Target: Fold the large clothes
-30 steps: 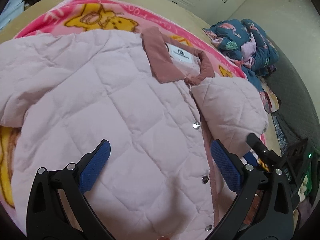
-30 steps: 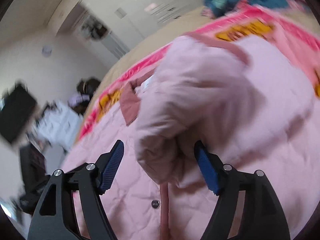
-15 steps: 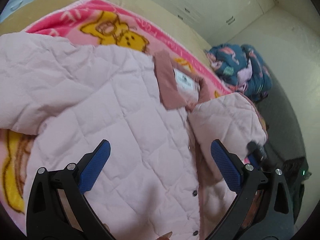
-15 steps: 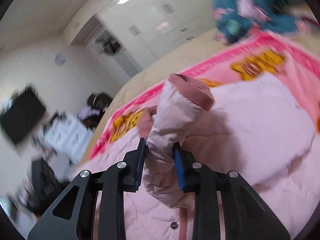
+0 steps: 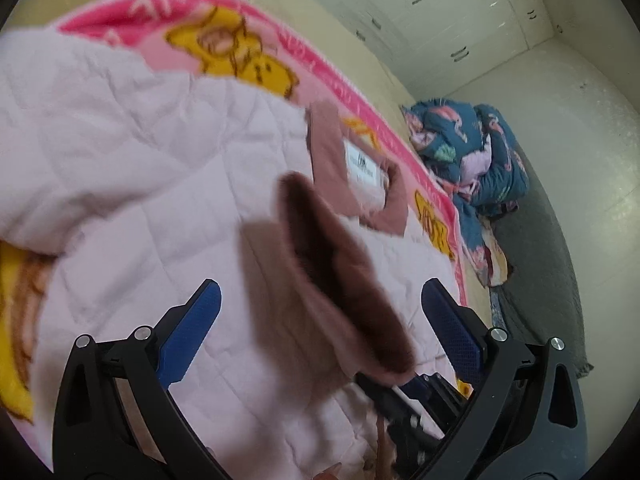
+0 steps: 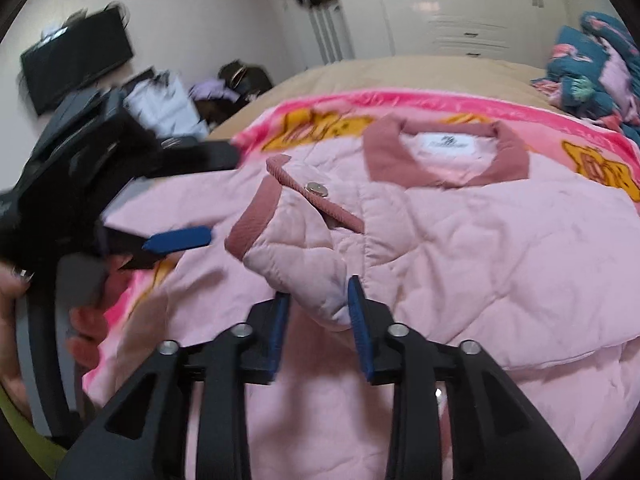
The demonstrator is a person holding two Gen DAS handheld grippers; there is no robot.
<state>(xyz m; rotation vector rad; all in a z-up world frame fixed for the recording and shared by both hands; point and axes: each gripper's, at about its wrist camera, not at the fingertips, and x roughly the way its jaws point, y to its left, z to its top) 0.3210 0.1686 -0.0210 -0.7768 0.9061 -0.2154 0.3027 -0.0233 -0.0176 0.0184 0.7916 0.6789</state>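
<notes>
A pale pink quilted jacket point(image 5: 140, 160) with a dusty-rose collar point(image 6: 448, 160) lies front up on a pink cartoon blanket point(image 5: 240, 40). Its right sleeve point(image 6: 296, 248), rose cuff forward, is folded across the chest. My right gripper point(image 6: 318, 316) has the sleeve's end between its blue pads, which still touch the fabric while the jaws are opening. In the left wrist view the cuff point(image 5: 332, 280) hangs blurred between the fingers of my left gripper point(image 5: 320, 328), which is open wide and holds nothing. The left gripper point(image 6: 188, 200) shows at the left of the right wrist view.
A heap of blue patterned clothes point(image 5: 472, 152) lies at the bed's far side beside a grey mat point(image 5: 536, 272). White wardrobes point(image 6: 440, 8) line the back wall. A dark TV point(image 6: 76, 60) and clutter stand at the left. A person's hand point(image 6: 24, 300) grips the left tool.
The right gripper closed on the sleeve, carried it leftward over the jacket's front and has begun to widen. The left gripper stayed open and shifted slightly; the cuff now hangs before it.
</notes>
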